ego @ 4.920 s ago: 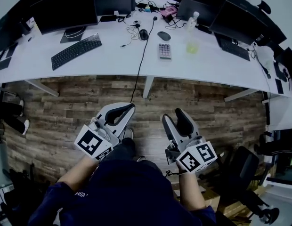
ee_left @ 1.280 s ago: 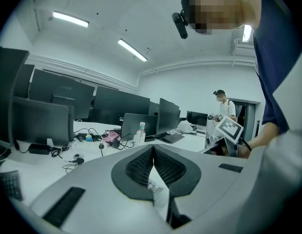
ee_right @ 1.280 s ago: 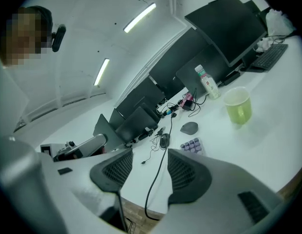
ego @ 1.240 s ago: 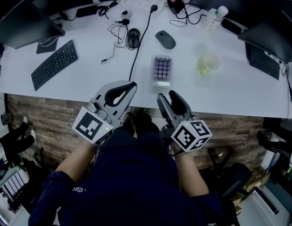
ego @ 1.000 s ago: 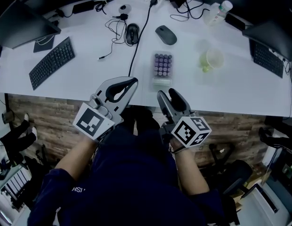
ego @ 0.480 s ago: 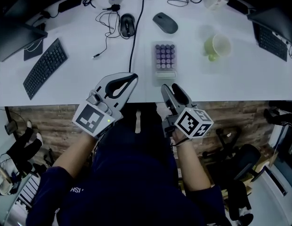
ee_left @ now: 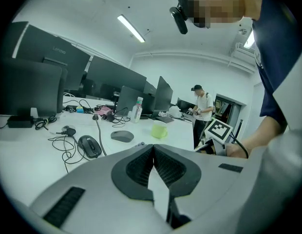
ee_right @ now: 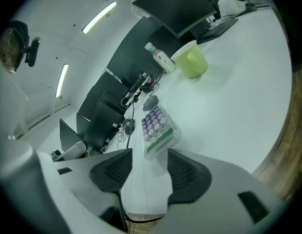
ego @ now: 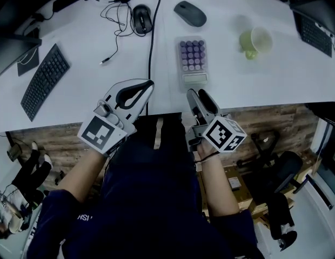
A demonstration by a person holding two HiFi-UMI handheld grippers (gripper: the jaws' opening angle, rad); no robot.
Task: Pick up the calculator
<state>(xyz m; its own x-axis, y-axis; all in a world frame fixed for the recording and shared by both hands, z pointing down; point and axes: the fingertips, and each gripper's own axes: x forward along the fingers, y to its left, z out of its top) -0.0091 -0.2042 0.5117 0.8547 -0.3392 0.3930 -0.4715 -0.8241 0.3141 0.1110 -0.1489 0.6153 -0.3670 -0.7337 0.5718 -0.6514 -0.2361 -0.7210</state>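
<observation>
The calculator, pale with purple keys and a green display strip, lies flat on the white desk near its front edge. My right gripper stands open just short of the calculator's near end, at the desk edge. In the right gripper view the calculator shows beyond the gap of the right gripper, with nothing between the pads. Further left at the desk edge, my left gripper is shut and empty. In its own view the left gripper has its pads pressed together.
A green cup stands to the right of the calculator, with a grey mouse and a black mouse behind it. A black cable runs down to the desk edge between the grippers. A keyboard lies at left. An office chair stands at lower right.
Both grippers have come forward from over the floor to the desk's front edge. The calculator now lies just ahead of the right gripper. Neither gripper's jaws have changed.
</observation>
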